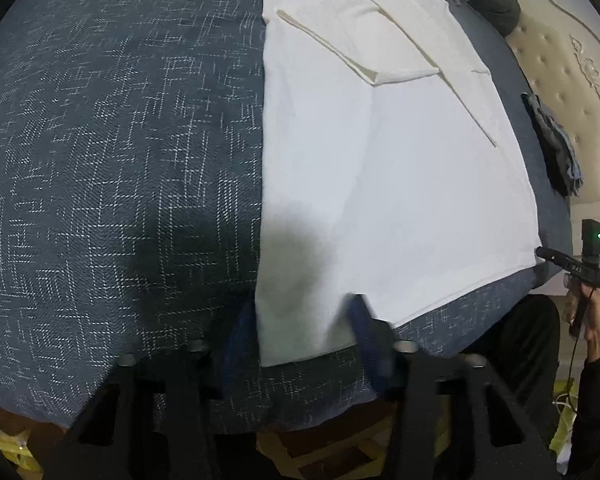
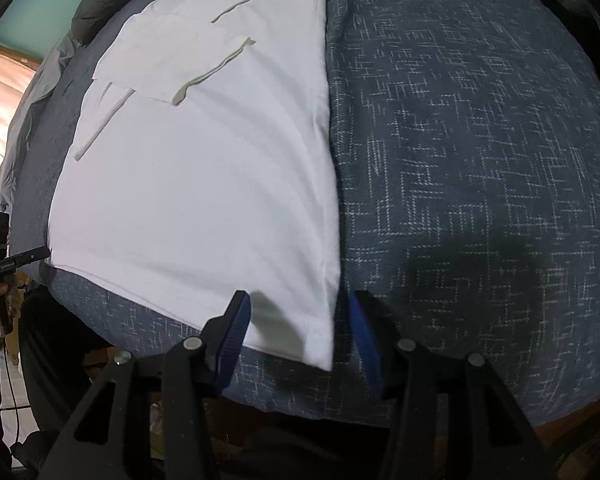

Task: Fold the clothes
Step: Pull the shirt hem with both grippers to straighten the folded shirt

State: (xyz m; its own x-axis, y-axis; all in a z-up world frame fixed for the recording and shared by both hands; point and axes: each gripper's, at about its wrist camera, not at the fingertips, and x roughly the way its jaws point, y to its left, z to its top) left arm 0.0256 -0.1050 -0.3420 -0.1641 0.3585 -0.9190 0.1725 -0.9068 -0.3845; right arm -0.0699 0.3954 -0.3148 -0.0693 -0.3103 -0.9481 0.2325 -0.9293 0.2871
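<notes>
Currently the step in hand appears to be the lengthwise fold: a white garment (image 1: pixel 400 184), its sleeves already laid inward, lies flat on the blue woven bedspread (image 1: pixel 120 140), and both tongs are stationed at its near hem corners.

Garment position: it extends away from both tongs toward the far end of the bed, with its two near corners lying between the respective fingers.

Left gripper (image 1: pixel 300 340): points steeply downward over the garment's near left corner. Its blue pads flank the corner cloth (the image is blurred here), and whether they already press on it cannot be determined.

Right gripper (image 2: pixel 296 332): points steeply downward over the near right corner. Its jaws stand apart, one pad over the white cloth and the other just outside the garment's side edge above the bedspread; no grip is made.

Next move, as judged: close both tongs on the hem corners, lift together, and carry the hem evenly toward the collar end.

Hand pose: the right hand (image 1: pixel 584 316) grips its handle upright at the bed edge.
</notes>
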